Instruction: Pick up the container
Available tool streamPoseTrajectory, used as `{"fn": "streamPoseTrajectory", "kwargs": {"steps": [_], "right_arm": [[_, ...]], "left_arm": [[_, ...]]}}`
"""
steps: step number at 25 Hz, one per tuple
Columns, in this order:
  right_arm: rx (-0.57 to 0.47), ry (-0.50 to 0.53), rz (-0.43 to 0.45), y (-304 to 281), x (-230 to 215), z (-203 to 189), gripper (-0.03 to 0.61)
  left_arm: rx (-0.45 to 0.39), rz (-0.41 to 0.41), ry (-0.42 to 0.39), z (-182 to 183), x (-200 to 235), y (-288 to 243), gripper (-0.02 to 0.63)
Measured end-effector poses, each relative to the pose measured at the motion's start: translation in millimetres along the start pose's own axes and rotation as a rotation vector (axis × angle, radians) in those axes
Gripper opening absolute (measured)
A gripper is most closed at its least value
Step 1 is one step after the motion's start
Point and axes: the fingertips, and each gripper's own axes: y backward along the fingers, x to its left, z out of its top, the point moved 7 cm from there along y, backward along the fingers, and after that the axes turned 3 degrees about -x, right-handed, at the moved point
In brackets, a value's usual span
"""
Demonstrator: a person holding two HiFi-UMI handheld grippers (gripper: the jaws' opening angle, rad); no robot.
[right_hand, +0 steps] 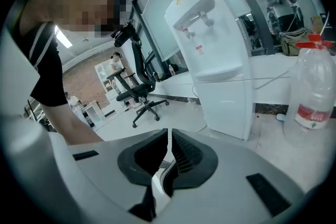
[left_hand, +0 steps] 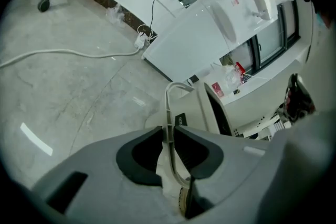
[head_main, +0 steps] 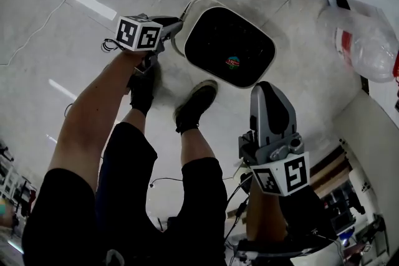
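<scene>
Left gripper view, L gripper [left_hand: 168,132] pinching handle [left_hand: 168,105] of container [left_hand: 198,113], R gripper [right_hand: 168,139] pressed together

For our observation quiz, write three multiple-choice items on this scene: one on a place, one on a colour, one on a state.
1. Where does the left gripper grip the container with its jaws?
A. its thin handle
B. its base
C. its lid

2. What colour is the container's outer shell?
A. red
B. cream
C. blue

3. How do the jaws of the right gripper stand?
A. wide apart
B. shut on a cup
C. shut, empty

Key:
1 A, the handle sits pinched between the jaws.
2 B, a cream wall rings its black inside.
3 C, they meet with nothing between.
</scene>
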Motion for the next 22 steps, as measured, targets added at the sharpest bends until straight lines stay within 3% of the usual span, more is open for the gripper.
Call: {"fn": "streamPoseTrajectory", "kwargs": {"steps": [9, 17, 22], "right_arm": [[0.035, -0.004, -0.033, 0.5, 0.4, 5.7, 0.009], [0.128, 0.014, 0.016, -28.7, -6.2, -7.1, 0.011], [0.146, -0.036, 0.031, -52.0, -13.9, -11.1, 0.010]], "left_arm": [[-0.044, 0.104, -0.120, 15.5, -50.3, 40.4, 0.079], [-0.110, 0.144, -0.133, 23.9, -92.5, 62.6, 0.077], [-0.152, 0.149, -0.146, 27.3, -115.0, 69.7, 0.067]]}}
